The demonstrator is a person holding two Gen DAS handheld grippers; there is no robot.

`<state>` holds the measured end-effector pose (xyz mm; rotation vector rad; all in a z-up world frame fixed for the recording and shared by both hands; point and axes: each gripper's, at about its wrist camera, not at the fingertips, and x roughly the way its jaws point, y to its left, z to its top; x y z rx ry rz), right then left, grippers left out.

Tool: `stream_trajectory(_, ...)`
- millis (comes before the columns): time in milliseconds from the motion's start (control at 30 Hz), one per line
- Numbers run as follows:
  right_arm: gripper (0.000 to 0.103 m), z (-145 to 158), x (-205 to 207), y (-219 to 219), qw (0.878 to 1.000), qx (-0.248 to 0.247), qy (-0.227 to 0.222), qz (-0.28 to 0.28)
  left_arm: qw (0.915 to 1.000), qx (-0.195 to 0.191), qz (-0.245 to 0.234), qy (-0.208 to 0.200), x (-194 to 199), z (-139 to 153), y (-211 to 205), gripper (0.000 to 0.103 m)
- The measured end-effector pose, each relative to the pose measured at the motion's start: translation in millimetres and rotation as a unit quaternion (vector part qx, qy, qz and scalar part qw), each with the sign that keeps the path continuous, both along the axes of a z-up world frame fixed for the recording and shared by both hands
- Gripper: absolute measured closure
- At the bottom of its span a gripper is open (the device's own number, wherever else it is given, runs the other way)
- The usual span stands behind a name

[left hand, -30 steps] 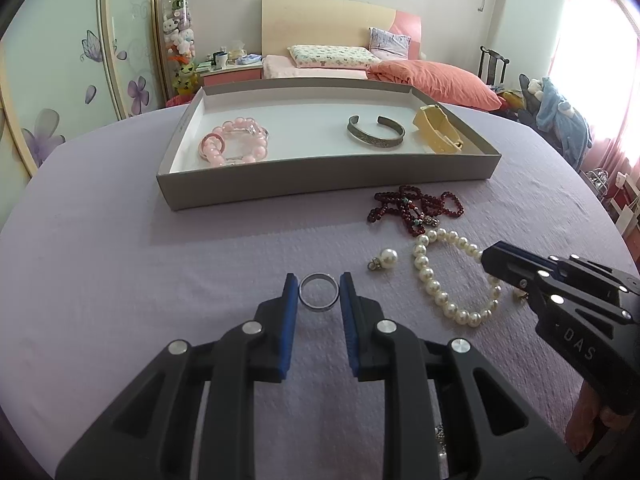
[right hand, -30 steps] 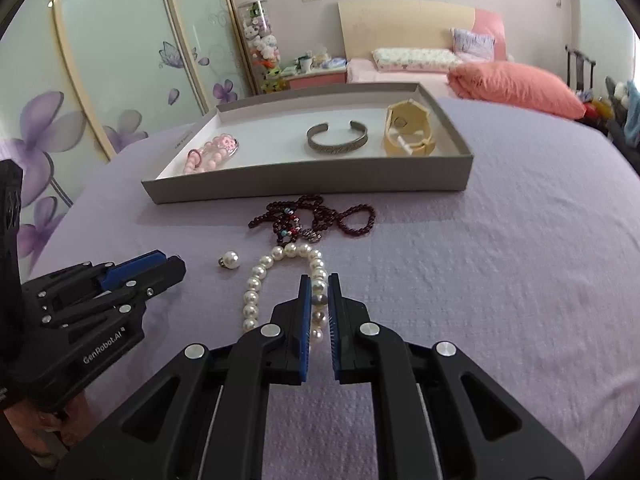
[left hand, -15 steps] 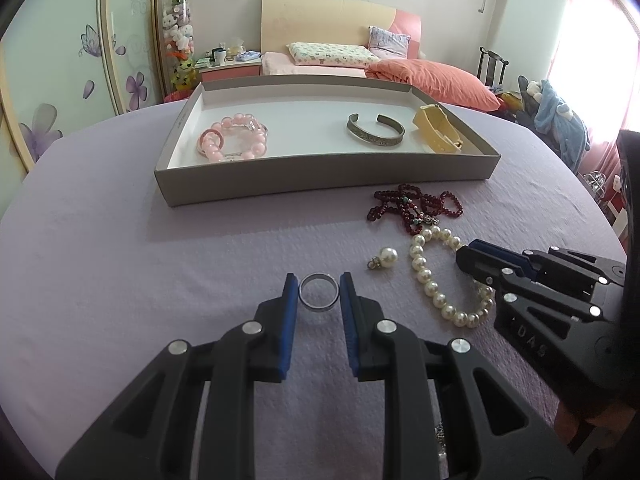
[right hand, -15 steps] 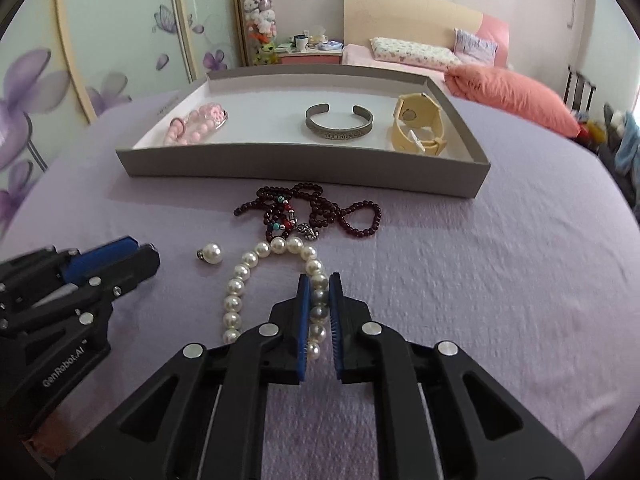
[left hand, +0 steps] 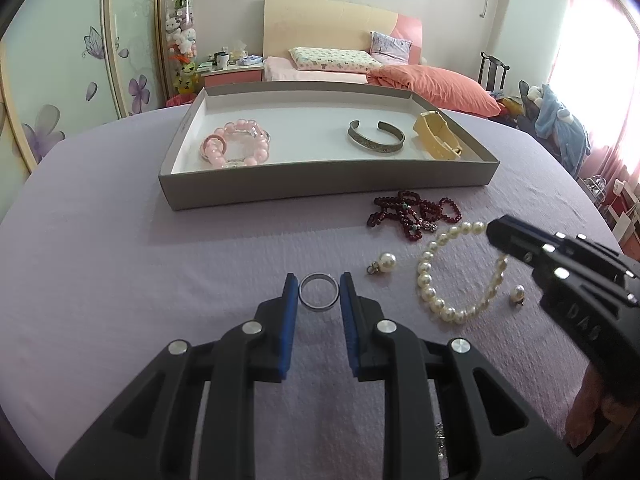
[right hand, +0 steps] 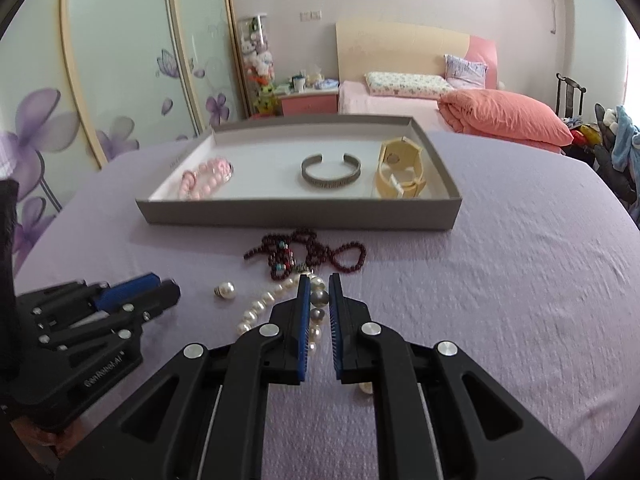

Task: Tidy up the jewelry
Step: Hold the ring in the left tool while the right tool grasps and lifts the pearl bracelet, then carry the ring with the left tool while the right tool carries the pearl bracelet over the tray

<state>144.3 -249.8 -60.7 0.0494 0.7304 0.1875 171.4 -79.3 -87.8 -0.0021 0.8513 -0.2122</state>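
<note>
I have the pearl bracelet pinched in my right gripper — the blue pads are closed on a bead or two of the strand, and in the left wrist view the near end of the loop lies on the lilac tablecloth while the far end rises to the right gripper's tip. My left gripper sits low over the cloth with its jaws only a little apart, the silver ring squarely between the pads; I cannot tell whether they press on the ring or merely flank it. A loose pearl pendant lies just right of the ring, and a smaller pearl piece rests beside the bracelet's right edge. Beyond the pearls the dark red bead strand lies tangled, close against the front wall of the grey tray. Inside the tray, left to right, sit a pink bead bracelet, a silver cuff and a cream bangle — well apart from each other
</note>
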Motion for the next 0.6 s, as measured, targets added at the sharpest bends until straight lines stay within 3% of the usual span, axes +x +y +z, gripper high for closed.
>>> stream_trajectory(600,0.093,21.2,1.4,-11.9,0.999,0.027,-0.036,-0.006,0.9997,-0.007,0.008,-0.022,6.3,25.1,0.2,0.081)
